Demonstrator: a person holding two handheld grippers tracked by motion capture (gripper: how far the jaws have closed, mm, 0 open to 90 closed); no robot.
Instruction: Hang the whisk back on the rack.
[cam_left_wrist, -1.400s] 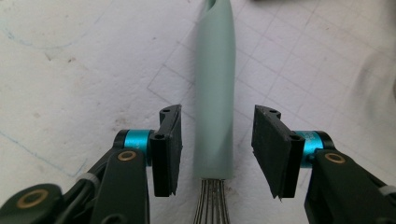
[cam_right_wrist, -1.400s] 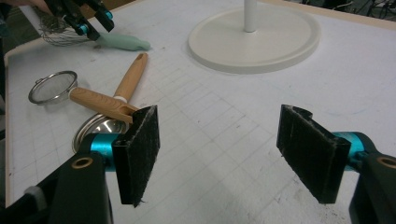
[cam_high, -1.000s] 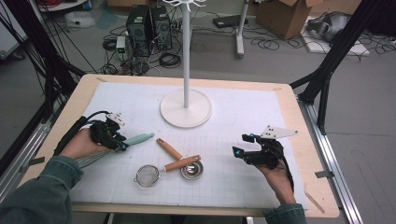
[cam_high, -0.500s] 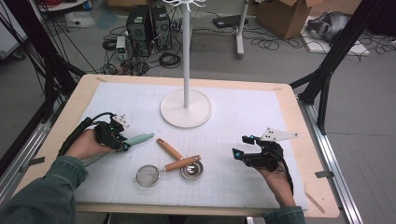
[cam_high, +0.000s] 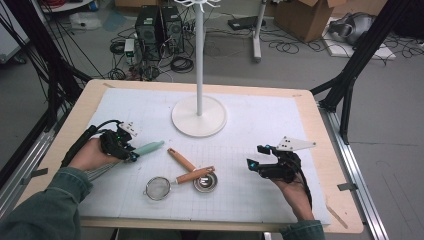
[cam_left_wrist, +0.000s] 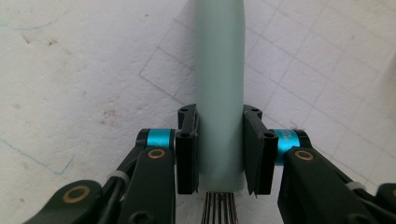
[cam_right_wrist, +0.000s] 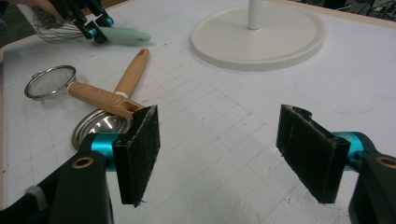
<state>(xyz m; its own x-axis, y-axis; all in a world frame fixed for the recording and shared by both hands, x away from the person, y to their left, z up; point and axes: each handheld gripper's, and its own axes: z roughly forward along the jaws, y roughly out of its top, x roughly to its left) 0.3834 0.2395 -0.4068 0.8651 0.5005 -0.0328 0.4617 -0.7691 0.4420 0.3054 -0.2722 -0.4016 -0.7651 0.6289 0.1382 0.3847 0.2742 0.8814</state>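
- Two grippers sit low on the white mat (cam_high: 300, 130), one at each side of the high view.
- The left gripper (cam_left_wrist: 219, 154), at the left of the high view, has just been closing its jaws, and the pads now pinch the pale green whisk handle (cam_left_wrist: 219, 70) near its base, where the wires (cam_left_wrist: 219, 210) begin.
- The right gripper (cam_right_wrist: 224, 149) rests at lower right with jaws spread, nothing between them.
- A strainer (cam_high: 159, 188) and a steel ladle (cam_high: 205, 182) lie lower centre, their wooden handles crossed.
- A white stand (cam_high: 199, 115) rises at upper centre.
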